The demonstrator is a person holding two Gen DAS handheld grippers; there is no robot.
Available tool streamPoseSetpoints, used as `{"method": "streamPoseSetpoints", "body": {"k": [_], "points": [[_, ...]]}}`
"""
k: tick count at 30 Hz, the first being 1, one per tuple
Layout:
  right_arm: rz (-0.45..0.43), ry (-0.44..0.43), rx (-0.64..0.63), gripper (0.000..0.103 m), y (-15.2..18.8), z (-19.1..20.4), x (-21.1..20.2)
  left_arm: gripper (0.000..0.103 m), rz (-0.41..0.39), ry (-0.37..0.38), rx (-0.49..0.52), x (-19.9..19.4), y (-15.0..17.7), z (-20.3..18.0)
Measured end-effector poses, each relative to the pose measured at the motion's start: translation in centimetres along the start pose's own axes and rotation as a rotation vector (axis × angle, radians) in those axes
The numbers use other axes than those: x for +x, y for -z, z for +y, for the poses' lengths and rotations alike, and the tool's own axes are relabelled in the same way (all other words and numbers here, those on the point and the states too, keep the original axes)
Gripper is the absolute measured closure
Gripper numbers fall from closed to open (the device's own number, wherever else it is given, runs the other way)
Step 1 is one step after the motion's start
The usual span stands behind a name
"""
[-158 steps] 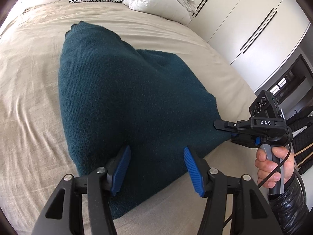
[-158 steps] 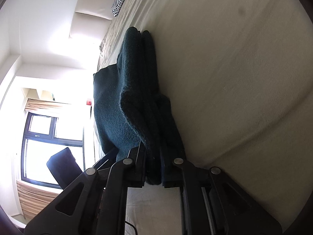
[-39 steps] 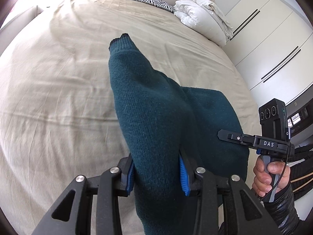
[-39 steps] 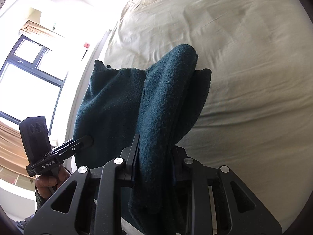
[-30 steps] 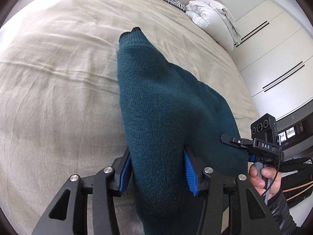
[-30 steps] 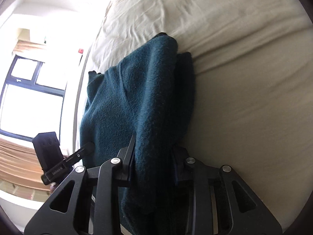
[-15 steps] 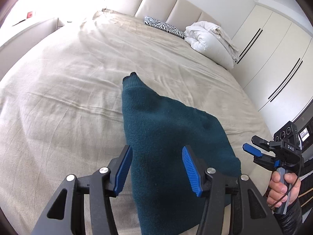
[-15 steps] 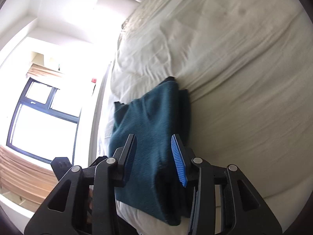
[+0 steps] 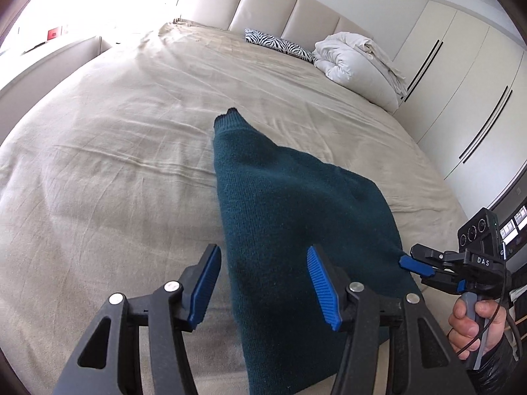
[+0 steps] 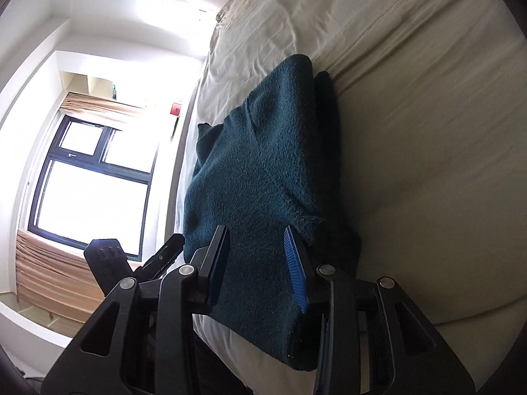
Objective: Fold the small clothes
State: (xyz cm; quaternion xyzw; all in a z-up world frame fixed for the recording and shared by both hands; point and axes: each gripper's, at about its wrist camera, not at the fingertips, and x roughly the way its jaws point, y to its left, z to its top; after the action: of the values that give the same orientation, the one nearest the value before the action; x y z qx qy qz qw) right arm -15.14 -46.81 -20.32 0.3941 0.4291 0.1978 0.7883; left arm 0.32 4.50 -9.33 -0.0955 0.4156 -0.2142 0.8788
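A dark teal knitted sweater (image 9: 290, 210) lies folded on the beige bed sheet (image 9: 108, 164), near the bed's front edge. It also shows in the right wrist view (image 10: 263, 171). My left gripper (image 9: 263, 279) is open and empty, raised over the sweater's near left part. My right gripper (image 10: 257, 263) is open and empty over the sweater's near right corner. In the left wrist view the right gripper (image 9: 425, 268) sits at the sweater's right edge, held by a hand.
A zebra-print pillow (image 9: 280, 46) and a white bundled duvet (image 9: 359, 65) lie at the head of the bed. White wardrobe doors (image 9: 461, 92) stand to the right. A window (image 10: 85, 177) is on the left side.
Both grippers were shut on the sweater, carrying its fold over. Both have now opened, let it go and pulled back; the sweater lies folded on the sheet.
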Motion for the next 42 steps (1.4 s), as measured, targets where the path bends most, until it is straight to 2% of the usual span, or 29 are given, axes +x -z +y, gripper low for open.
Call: {"method": "streamPoseSetpoints", "body": {"k": [2,3,4,5,6,7,9,11,13,15,16,18,20,24,27,29,32,36,42], "points": [[-0.048,0.080,-0.080,0.068,0.0,1.7,-1.2,0.043,-0.060,-0.039,0.043,-1.6,-0.2,-0.8],[-0.077,0.124,-0.117,0.067,0.0,2.7,-1.8,0.035,-0.097,-0.068,0.070,-2.5,-0.3,-1.3],[-0.112,0.171,-0.155,0.062,0.1,3.7,-2.5,0.024,-0.139,-0.108,0.098,-3.5,-0.3,-1.9],[-0.150,0.211,-0.198,0.062,0.2,4.9,-3.3,0.017,-0.191,-0.157,0.128,-4.7,-0.4,-2.6],[-0.185,0.240,-0.239,0.062,0.3,6.0,-4.0,0.005,-0.252,-0.202,0.160,-6.0,-0.4,-3.3],[-0.219,0.267,-0.277,0.062,0.4,7.2,-4.6,0.000,-0.315,-0.235,0.194,-7.3,-0.4,-4.1],[-0.301,0.345,-0.345,0.060,0.8,9.3,-6.0,0.000,-0.431,-0.302,0.254,-9.7,-0.2,-5.5],[-0.400,0.404,-0.403,0.052,1.2,11.4,-7.3,0.000,-0.493,-0.369,0.291,-11.6,-0.3,-6.8],[-0.503,0.426,-0.445,0.038,1.8,13.3,-8.6,0.000,-0.516,-0.400,0.298,-13.0,-0.4,-7.7],[-0.605,0.453,-0.475,0.012,2.5,14.9,-10.3,0.000,-0.510,-0.385,0.278,-14.2,-0.7,-8.1],[-0.665,0.474,-0.488,0.006,3.0,15.8,-11.0,0.000,-0.507,-0.384,0.255,-14.8,-0.7,-8.2],[-0.777,0.511,-0.532,0.002,4.2,17.7,-12.5,0.000,-0.499,-0.366,0.193,-15.9,-0.9,-8.2],[-0.829,0.514,-0.585,0.000,4.9,19.4,-13.5,0.000,-0.467,-0.317,0.167,-16.3,-1.0,-8.1],[-0.799,0.455,-0.606,0.000,5.1,21.6,-14.7,0.000,-0.404,-0.346,0.127,-15.6,-0.9,-7.5],[-0.688,0.429,-0.562,0.000,5.1,21.6,-14.4,0.000,-0.329,-0.358,0.105,-14.2,-0.4,-7.0],[-0.626,0.458,-0.533,0.000,5.4,21.1,-13.8,0.000,-0.282,-0.359,0.082,-13.2,0.1,-6.3],[-0.522,0.568,-0.481,0.000,5.3,19.8,-12.0,0.000,-0.211,-0.369,0.041,-11.4,0.6,-5.2],[-0.411,0.613,-0.375,0.000,5.7,16.7,-9.6,0.000,-0.126,-0.377,0.004,-9.3,1.4,-4.0],[-0.324,0.665,-0.374,0.000,6.9,14.7,-5.8,0.000,-0.089,-0.393,0.022,-7.8,2.2,-3.8]]}}
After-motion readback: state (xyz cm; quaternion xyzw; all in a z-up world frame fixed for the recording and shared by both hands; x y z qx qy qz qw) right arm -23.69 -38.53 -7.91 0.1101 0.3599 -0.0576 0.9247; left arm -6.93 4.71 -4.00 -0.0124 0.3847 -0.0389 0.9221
